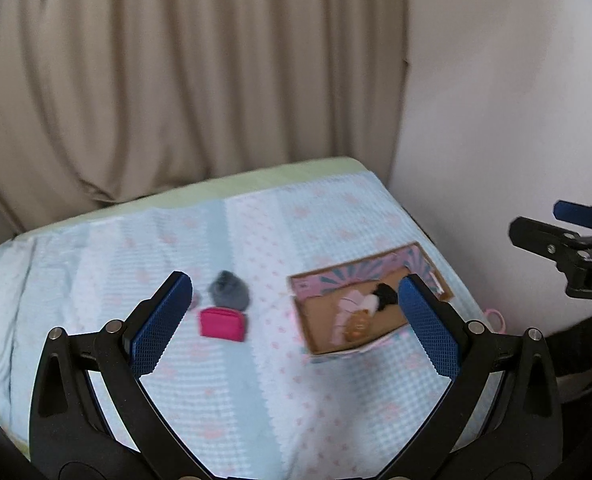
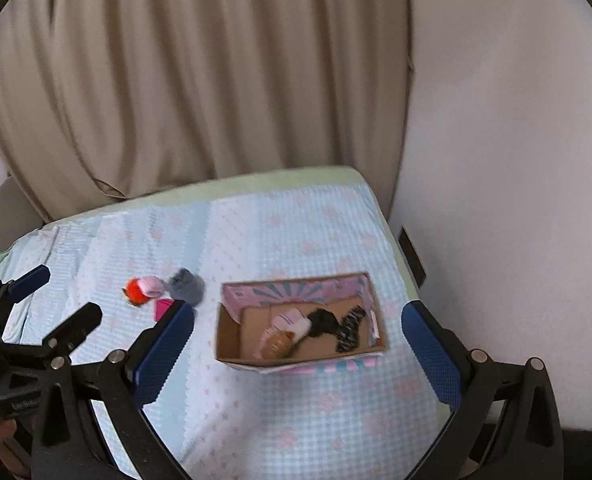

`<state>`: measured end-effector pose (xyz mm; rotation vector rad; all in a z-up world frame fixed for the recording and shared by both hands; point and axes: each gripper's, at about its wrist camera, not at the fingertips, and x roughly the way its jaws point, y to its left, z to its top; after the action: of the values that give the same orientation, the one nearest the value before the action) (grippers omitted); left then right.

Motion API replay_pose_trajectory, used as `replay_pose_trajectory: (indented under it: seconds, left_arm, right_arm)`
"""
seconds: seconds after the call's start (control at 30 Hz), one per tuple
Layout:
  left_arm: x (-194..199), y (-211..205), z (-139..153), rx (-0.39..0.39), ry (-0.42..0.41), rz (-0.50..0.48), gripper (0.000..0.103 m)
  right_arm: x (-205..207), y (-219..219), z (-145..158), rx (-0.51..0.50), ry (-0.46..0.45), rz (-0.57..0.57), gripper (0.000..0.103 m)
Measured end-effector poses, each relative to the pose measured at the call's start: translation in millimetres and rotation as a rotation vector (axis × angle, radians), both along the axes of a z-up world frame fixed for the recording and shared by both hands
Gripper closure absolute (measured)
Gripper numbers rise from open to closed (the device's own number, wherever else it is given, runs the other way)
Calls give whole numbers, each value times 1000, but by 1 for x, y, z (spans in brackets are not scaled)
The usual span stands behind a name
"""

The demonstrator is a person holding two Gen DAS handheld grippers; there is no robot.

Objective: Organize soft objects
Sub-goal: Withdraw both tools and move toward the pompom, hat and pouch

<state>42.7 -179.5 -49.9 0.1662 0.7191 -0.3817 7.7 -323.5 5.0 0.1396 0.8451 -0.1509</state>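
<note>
An open cardboard box (image 2: 228,340) sits on the bed; it holds a pink striped item (image 2: 286,318), a brown plush (image 2: 278,345) and black soft items (image 2: 327,322). The box also shows in the left wrist view (image 1: 311,332). Left of it lie a grey fuzzy object (image 2: 186,285), a pink pouch (image 1: 222,323), and a pink and orange toy (image 2: 144,290). My left gripper (image 1: 296,320) is open and empty above the bed. My right gripper (image 2: 297,344) is open and empty above the box.
The bed has a light blue patterned cover (image 2: 296,408). A beige curtain (image 2: 196,80) hangs behind it and a white wall (image 2: 515,160) is on the right. A pink ring (image 1: 495,318) lies at the bed's right edge.
</note>
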Motion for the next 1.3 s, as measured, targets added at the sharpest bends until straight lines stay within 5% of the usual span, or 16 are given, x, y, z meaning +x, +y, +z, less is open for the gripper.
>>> replay_pose_trajectory:
  seconds: [0.33, 0.67, 1.0, 1.3]
  left_arm:
    - [-11, 123, 23, -45, -63, 172, 0]
    - [30, 202, -3, -23, -29, 194, 0]
    - [126, 241, -83, 23, 34, 107, 1]
    - [215, 246, -200, 69, 111, -21, 2]
  right_arm:
    - [7, 87, 0, 27, -60, 104, 0]
    - [55, 164, -43, 71, -22, 160, 0]
    - [125, 222, -137, 99, 51, 181, 0]
    - [185, 255, -266, 147, 124, 254, 0]
